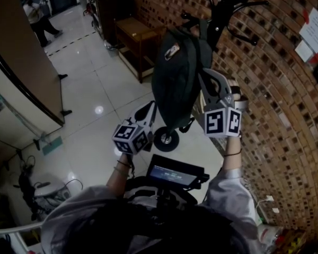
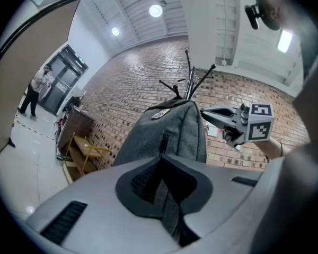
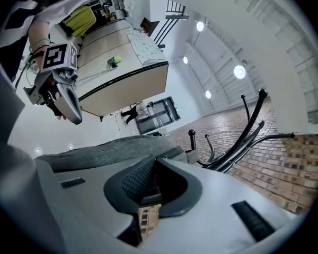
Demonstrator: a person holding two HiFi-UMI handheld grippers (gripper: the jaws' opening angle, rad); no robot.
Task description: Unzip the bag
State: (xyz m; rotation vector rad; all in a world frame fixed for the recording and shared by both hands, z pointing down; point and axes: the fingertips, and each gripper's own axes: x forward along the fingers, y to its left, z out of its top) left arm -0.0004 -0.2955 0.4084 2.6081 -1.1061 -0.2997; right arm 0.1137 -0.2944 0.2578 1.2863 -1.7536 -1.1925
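The bag point(image 1: 176, 83), dark grey woven cloth, rounded and limp, hangs from a black metal rack point(image 1: 221, 15) by the brick wall point(image 1: 278, 94) at the right. The left gripper point(image 1: 151, 110) has its fingers clenched on a fold of cloth at the bag's near end, likely to steady it. The right gripper point(image 1: 205, 82), at the bag's right side, has its fingers pinched on a small dark tab point(image 3: 148, 197), probably the zip pull.

The floor point(image 1: 95, 89) is glossy pale tile along a brick wall point(image 1: 275, 105). A small wooden table point(image 1: 138, 36) and, beyond it, a dark cabinet point(image 1: 108, 4) stand against that wall. A black wheel point(image 1: 166, 138) of a stand's base rests nearer. A person point(image 1: 37, 15) stands far off beside a dashed floor line point(image 1: 69, 42).
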